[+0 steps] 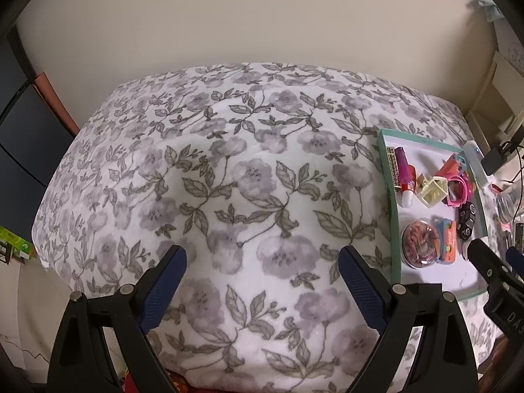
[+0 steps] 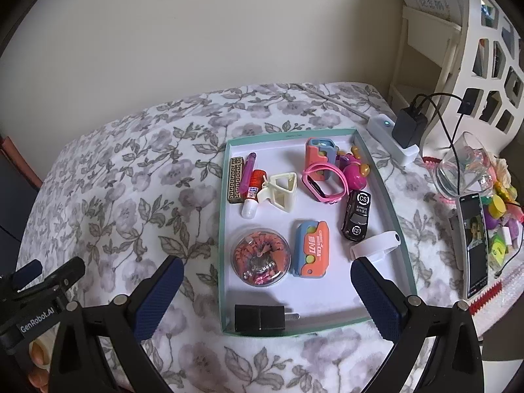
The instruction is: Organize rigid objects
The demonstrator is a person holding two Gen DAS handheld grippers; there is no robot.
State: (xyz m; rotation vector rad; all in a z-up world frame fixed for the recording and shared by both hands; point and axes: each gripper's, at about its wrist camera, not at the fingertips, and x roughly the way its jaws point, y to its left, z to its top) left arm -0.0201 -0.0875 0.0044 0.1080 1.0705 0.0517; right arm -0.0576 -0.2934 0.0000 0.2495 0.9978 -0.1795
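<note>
Left wrist view: left gripper [image 1: 262, 267] with blue-padded fingers spread wide apart, nothing between them, over bare white blanket with grey floral print [image 1: 229, 170]. Shallow teal-rimmed cardboard tray with white floor [image 1: 383, 154] at far right on blanket. Inside: round clear plastic case of red bits [image 1: 421, 241], orange-and-blue toy block [image 1: 447, 240], cream plastic clip [image 1: 432, 191], pink watch band [image 1: 458, 190], black toy car [image 1: 466, 221]. Tip of right gripper [image 1: 491, 265] at right edge, just over near corner of tray.

Right wrist view: right gripper [image 2: 267, 276] with fingers wide apart, gripping nothing, above near half of tray [image 2: 222, 229]. Round case [image 2: 261, 256] and orange-and-blue block [image 2: 310, 248] between finger tips. White plastic ring [image 2: 376, 244] touching right finger [image 2: 376, 298]. Black cube charger [image 2: 259, 317] at near edge of tray. Far half: gold patterned bar [image 2: 235, 180], purple tube [image 2: 248, 173], cream clip [image 2: 281, 191], pink band [image 2: 324, 181], black car [image 2: 357, 214]. Smartphone with lit screen [image 2: 473, 242] and clear glass bowl [image 2: 465, 170] right of tray, off blanket pattern centre. Left gripper [image 2: 42, 273] at lower left, beside tray, well apart from it
</note>
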